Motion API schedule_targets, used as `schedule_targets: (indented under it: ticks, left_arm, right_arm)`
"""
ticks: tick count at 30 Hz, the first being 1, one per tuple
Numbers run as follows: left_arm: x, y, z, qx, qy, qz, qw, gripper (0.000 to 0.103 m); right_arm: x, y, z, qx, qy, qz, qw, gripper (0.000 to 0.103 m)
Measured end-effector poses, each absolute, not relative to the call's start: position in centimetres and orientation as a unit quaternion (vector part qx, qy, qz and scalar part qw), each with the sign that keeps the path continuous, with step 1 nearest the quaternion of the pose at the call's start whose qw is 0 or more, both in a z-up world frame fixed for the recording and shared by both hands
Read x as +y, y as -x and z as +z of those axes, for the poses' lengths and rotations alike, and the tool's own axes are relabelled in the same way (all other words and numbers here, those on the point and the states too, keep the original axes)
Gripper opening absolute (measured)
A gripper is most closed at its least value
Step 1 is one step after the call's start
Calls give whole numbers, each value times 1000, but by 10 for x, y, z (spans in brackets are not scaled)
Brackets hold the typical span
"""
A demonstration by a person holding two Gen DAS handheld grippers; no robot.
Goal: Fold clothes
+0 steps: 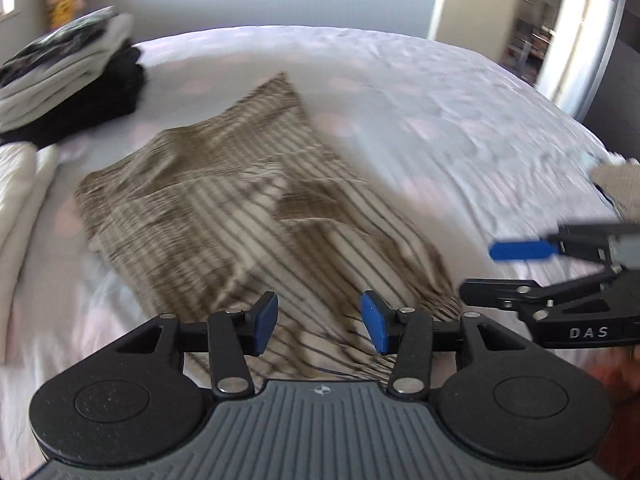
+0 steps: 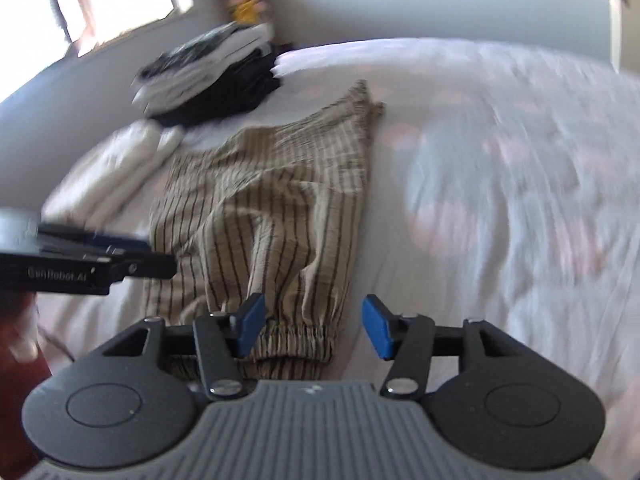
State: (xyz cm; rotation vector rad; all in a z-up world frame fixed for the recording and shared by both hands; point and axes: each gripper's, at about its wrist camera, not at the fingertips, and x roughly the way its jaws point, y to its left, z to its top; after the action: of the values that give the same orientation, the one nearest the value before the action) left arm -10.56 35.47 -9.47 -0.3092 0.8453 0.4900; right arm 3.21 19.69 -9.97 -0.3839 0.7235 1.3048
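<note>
Striped trousers (image 2: 260, 216) on bed, under both spread, empty grippers

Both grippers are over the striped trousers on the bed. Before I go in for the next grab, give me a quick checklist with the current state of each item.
1. Left gripper open and empty: ok, pads apart, nothing between them.
2. Right gripper open and empty: ok, jaws spread above the elastic cuff.
3. Striped trousers lying flat for a fold: not ok, rumpled with raised folds.
4. Grippers apart from each other: ok, a gap shows between them in both views.
5. Stack of folded clothes out of the way: ok, it sits at the far edge of the bed.
6. Which cloth layer would be gripped: cannot tell, the views are motion-blurred.
</note>
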Motion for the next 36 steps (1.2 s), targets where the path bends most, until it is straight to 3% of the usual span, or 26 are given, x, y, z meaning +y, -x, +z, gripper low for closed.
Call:
schedule_targets:
  ticks: [1,3,9,11,16,21,30,36]
  left_arm:
    - [350,103,-96,410,143,227,872,55]
    - [347,97,-100,420,138,221,869,56]
    - [348,97,-102,428,149,209,867,56]
    - [349,98,-103,429,152,203,867,56]
    - [356,97,-108,436,165,201,861,56]
    - [362,97,-113,443,181,202,855,56]
    - [368,97,-118,446,198,193,851,55]
    - [358,94,-113,434,181,167,867,59]
  right_arm:
    - [200,-27,-96,306,205,598,711,79]
    - [206,-18,-89,265,261,614,696,87]
    - [212,-2,-83,178,348,665,636,87]
    - [215,8,-87,144,396,679,600,85]
    - [221,35,-105,85,515,695,494,56]
    - [227,46,-124,76,563,697,437,53]
    - [238,48,-163,29,615,665,423,49]
    - [244,49,-163,31,612,661,434,34]
